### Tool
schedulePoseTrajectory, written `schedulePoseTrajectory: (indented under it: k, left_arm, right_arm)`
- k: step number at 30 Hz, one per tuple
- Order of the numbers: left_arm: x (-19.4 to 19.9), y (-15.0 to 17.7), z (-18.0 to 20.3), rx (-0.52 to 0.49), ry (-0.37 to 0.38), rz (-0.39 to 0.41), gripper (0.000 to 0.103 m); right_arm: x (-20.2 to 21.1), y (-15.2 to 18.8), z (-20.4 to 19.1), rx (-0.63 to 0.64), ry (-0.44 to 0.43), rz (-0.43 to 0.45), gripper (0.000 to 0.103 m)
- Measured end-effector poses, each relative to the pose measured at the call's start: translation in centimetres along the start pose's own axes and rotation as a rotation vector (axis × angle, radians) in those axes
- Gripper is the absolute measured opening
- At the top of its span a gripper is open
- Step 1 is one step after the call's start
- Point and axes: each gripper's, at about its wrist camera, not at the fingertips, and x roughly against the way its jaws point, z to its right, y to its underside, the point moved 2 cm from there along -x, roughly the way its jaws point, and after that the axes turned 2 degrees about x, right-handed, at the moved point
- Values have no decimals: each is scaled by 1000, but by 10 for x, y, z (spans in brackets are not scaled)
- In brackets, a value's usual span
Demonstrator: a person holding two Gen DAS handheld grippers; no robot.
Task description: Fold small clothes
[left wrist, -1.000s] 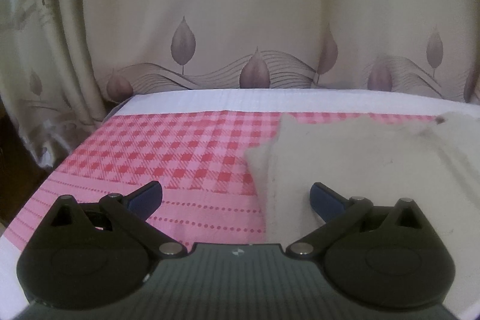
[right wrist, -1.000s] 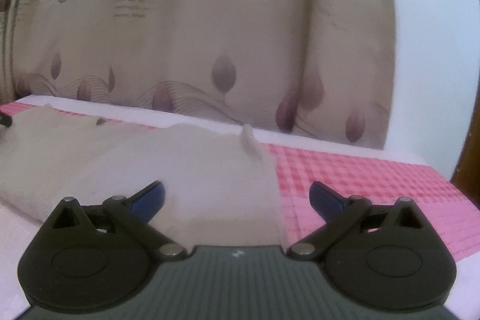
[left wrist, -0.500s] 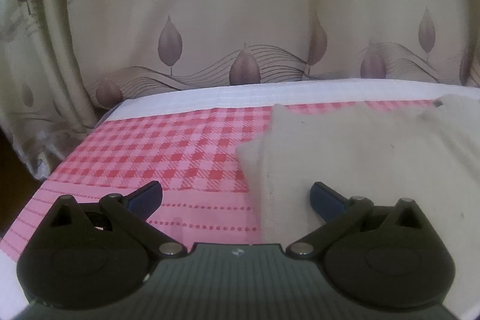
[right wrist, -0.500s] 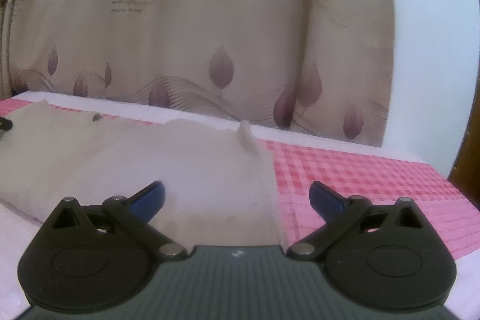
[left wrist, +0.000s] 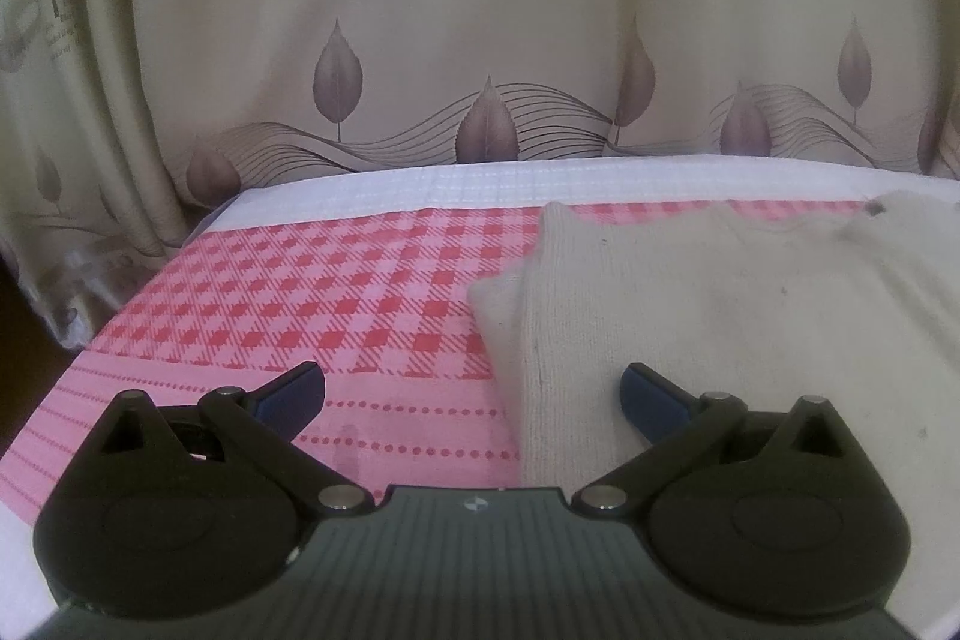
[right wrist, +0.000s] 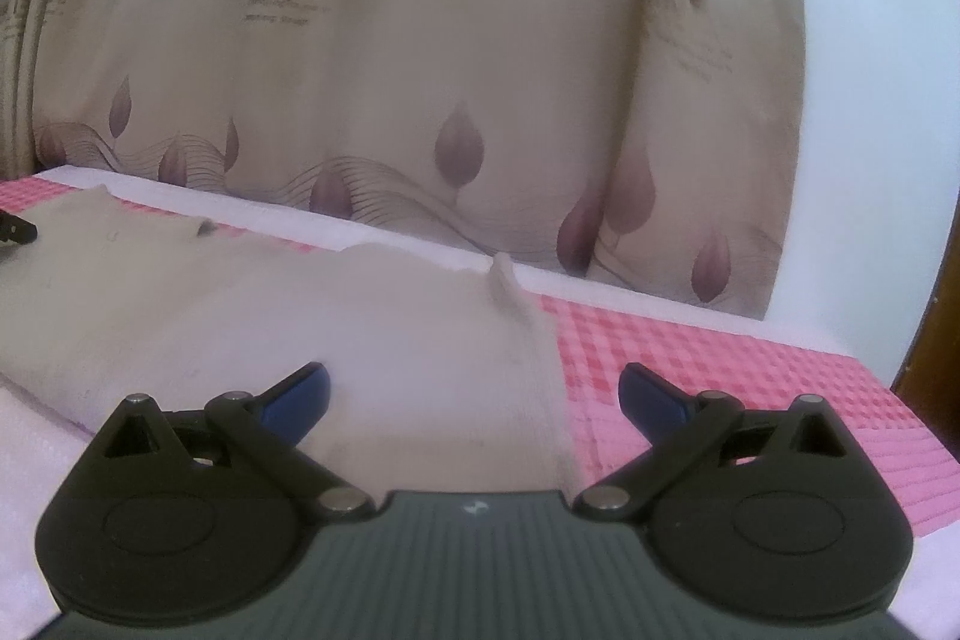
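Both views have dipped slightly since a second ago, so the curtain [left wrist: 480, 10] print has slid upward. Its writing is mostly cut off; "wind is" reads. The cream garment [left wrist: 720, 304] lies flat on the checked tabletop [left wrist: 336, 292], long axis left-right. The left hand-held gripper [left wrist: 473, 391] and right hand-held gripper [right wrist: 474, 391] gape wide, holding nothing.

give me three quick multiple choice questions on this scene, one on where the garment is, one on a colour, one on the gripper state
1. In the left wrist view, the cream garment lies
A. right of centre
B. far left
C. on the curtain

2. The tablecloth is
A. blue striped
B. pink and red checked
C. plain green

3. The left gripper and right gripper are
A. both shut on cloth
B. one open, one shut
C. both open

A: it fills the right side, checks bare on the left.
B: checks show in both views.
C: fingers stand wide apart, holding nothing.
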Motion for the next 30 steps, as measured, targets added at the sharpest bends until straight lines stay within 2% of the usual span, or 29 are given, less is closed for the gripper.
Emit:
schedulePoseTrajectory:
  k: [30]
  left_arm:
    - [3, 1, 3, -36, -28, 17, 103]
  right_arm:
    - [-4, 1, 0, 7, -9, -23, 103]
